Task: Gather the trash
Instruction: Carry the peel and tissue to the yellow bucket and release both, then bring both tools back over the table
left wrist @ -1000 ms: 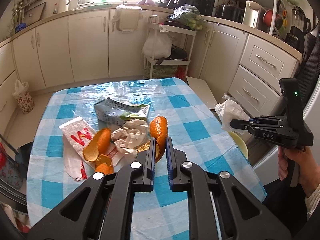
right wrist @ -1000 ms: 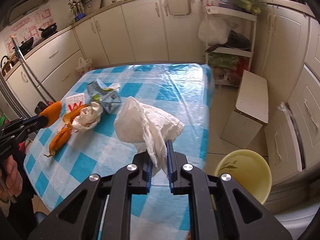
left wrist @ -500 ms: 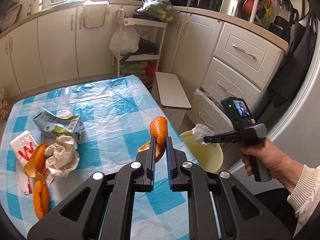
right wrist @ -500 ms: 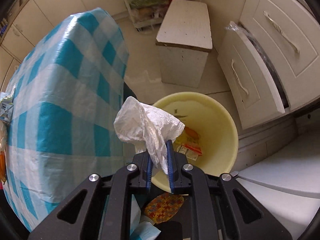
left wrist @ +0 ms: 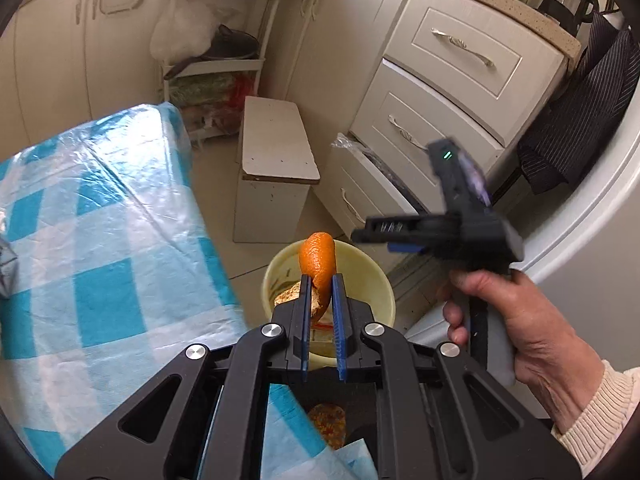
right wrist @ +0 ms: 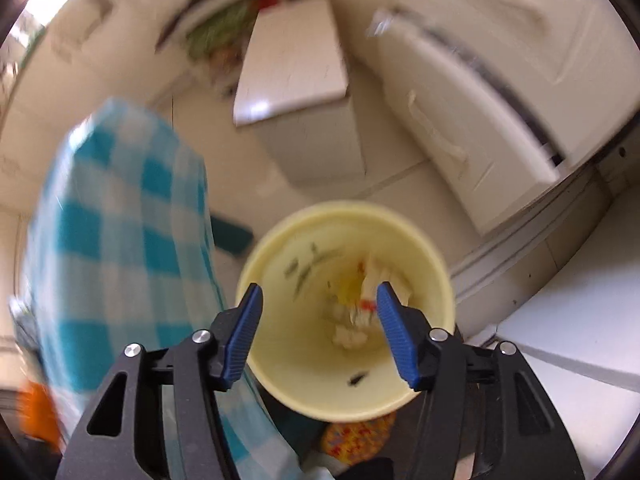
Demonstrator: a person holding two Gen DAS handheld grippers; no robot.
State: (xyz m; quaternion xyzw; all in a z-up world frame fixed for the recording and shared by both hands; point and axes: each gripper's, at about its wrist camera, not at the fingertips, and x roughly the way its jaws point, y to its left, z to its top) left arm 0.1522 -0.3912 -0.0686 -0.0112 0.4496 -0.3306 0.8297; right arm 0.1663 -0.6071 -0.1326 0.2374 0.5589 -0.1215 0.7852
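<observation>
Right wrist alone shows crumpled paper (right wrist: 352, 320) inside the yellow bin (right wrist: 436, 280).

My left claw (left wrist: 319, 288) points steeply downward, its blue pads closed tight on a curl of orange peel (left wrist: 318, 262) that sticks up past the fingertips. My right claw (right wrist: 318, 330) also aims down; its jaws have just been opening and now stand wide apart with nothing between them. In the left view, my right hand (left wrist: 516, 320) wraps its handle, a cream sleeve at the wrist.
</observation>
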